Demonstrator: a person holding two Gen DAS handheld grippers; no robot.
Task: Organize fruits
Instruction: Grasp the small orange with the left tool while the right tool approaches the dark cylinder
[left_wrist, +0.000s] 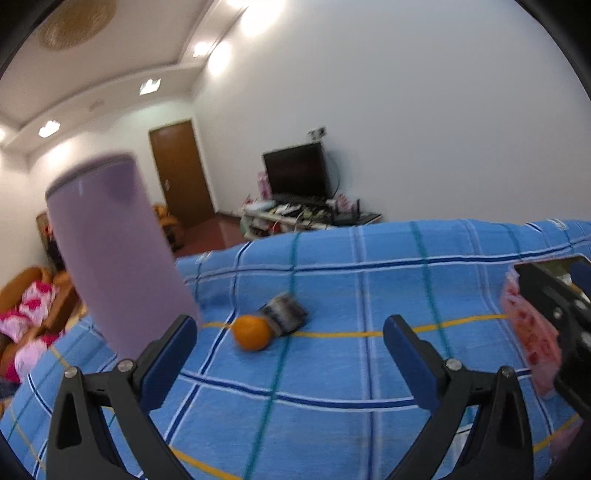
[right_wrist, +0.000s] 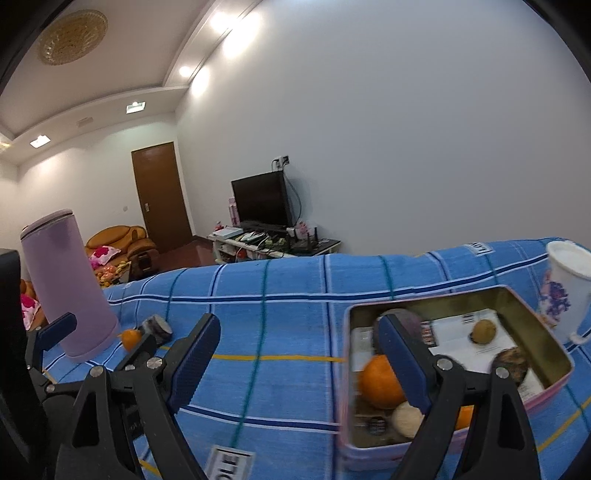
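Both pairs of fingers stand spread wide with nothing between them. Beyond the left gripper (left_wrist: 290, 339), just ahead of the gap and a little toward its left finger, an orange (left_wrist: 252, 331) lies on the blue checked cloth (left_wrist: 351, 369), touching a small dark roll (left_wrist: 285, 311) behind it. A tall lilac tumbler (left_wrist: 110, 251) stands upright beside the left fingertip. At that gripper's right edge the pink floral side of a tin (left_wrist: 532, 332) shows, partly behind the other tool.

The right gripper (right_wrist: 301, 332) hovers over the same cloth, its right finger (right_wrist: 402, 360) reaching across the open pink tin (right_wrist: 554, 354). Inside the tin, next to that finger, sits a second orange (right_wrist: 378, 380), with a pale round fruit (right_wrist: 406, 419) below it, a small brown fruit (right_wrist: 484, 331) farther back, and a dark round item (right_wrist: 511, 363) by the right wall; printed paper lines the bottom. A white flowered mug (right_wrist: 567, 291) stands just behind the tin's right corner.

Past the cloth's far edge the room opens: a plain white wall, a black television (right_wrist: 263, 201) on a cluttered low stand (right_wrist: 273, 243), a brown door (right_wrist: 162, 195), orange armchairs (right_wrist: 122, 245) with pink cushions, and ceiling spotlights.
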